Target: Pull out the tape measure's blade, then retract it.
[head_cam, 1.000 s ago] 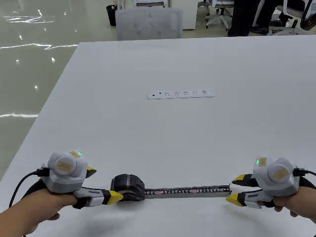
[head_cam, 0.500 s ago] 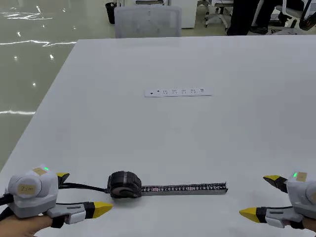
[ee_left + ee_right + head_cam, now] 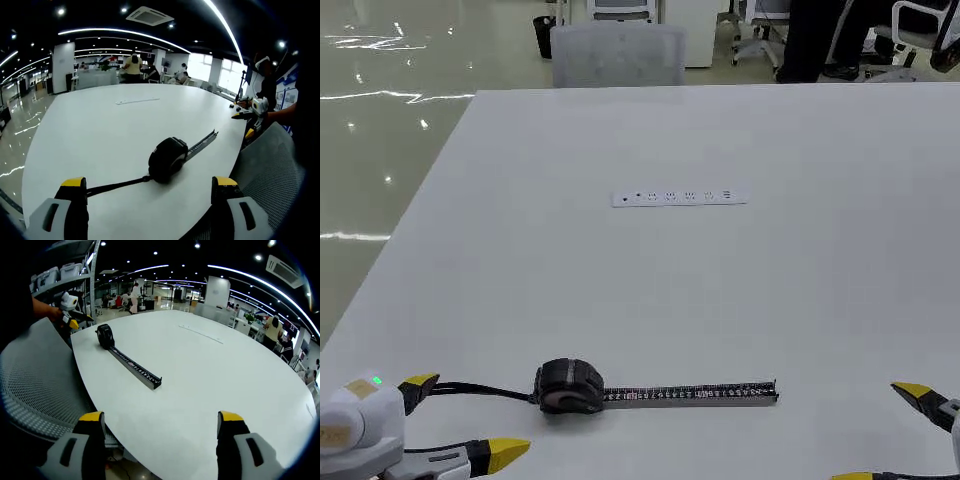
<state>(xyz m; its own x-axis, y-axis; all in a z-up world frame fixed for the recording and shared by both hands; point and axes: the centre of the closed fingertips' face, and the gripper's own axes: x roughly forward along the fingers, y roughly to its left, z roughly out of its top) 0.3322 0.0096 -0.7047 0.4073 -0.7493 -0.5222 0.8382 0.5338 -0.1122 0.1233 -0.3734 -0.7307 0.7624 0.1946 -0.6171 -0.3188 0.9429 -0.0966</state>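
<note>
The tape measure is lying on the white table, near the edge closest to the person and a little left of the middle in the head view. Its dark case is resting on the surface with the blade drawn out and lying flat, running to the right from the case, its hooked end pointing toward the right gripper but sitting well apart from it. A black strap is trailing from the other side of the case toward the left gripper, and its end is reaching close to one yellow fingertip; whether it is touching that fingertip cannot be told. The left gripper is hovering at the table's near left corner with its jaws spread wide and nothing between them. In its own view the case is sitting just ahead, framed between the two yellow tips. The right gripper is hanging at the near right edge, jaws likewise wide apart and holding nothing, looking along the blade toward the case. Farther up the table, near its middle, a white power strip is lying flat, well apart from the tape measure. A grey chair is standing at the far end of the table.
</note>
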